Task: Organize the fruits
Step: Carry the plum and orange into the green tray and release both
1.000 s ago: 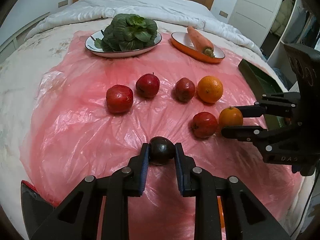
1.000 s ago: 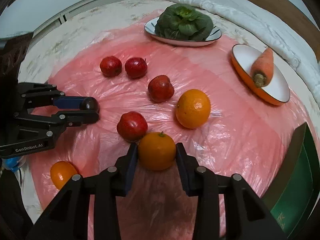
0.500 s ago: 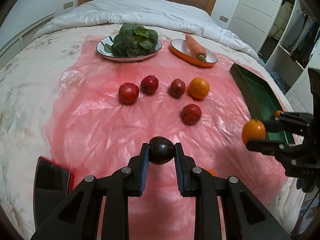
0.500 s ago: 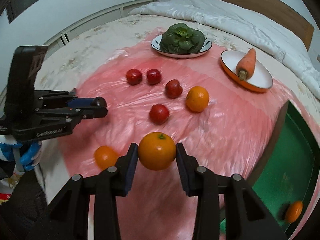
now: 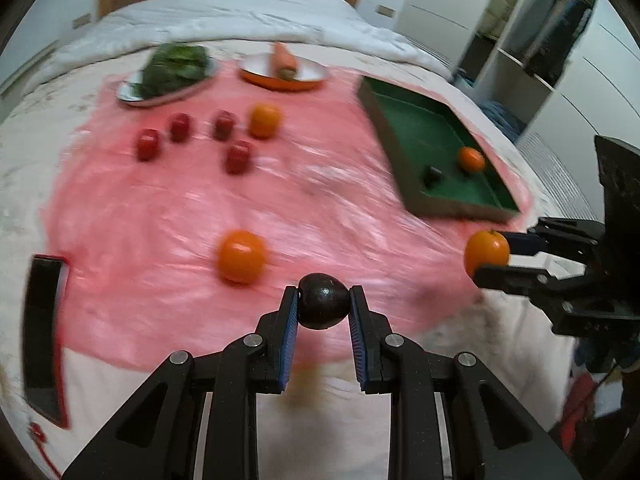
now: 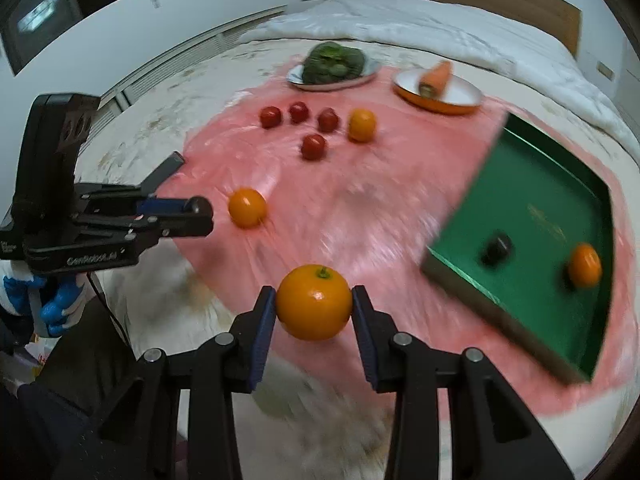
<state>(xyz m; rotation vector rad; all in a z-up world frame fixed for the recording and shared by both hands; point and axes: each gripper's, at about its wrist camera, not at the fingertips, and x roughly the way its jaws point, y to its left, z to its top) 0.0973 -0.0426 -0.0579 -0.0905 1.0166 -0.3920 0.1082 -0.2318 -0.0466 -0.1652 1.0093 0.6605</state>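
My left gripper (image 5: pixel 323 307) is shut on a dark round fruit (image 5: pixel 323 305), held in the air above the near edge of the pink sheet (image 5: pixel 168 216). My right gripper (image 6: pixel 314 309) is shut on an orange (image 6: pixel 314 301), also in the air; it shows at the right of the left wrist view (image 5: pixel 486 252). A green tray (image 5: pixel 424 132) at the right holds an orange (image 5: pixel 471 159) and a small dark fruit (image 5: pixel 433 176). On the sheet lie one orange (image 5: pixel 241 256) near me, another orange (image 5: pixel 264 120) farther off, and several red apples (image 5: pixel 238 157).
A plate of leafy greens (image 5: pixel 172 72) and an orange-rimmed plate with a carrot (image 5: pixel 284 68) stand at the back of the bed. A dark phone with a red edge (image 5: pixel 42 340) lies at the near left. Shelves (image 5: pixel 520 40) stand to the right.
Both grippers have pulled back and up from the fruit, each still holding its fruit. The green tray has come fully into view at the right. The views are blurred by motion.
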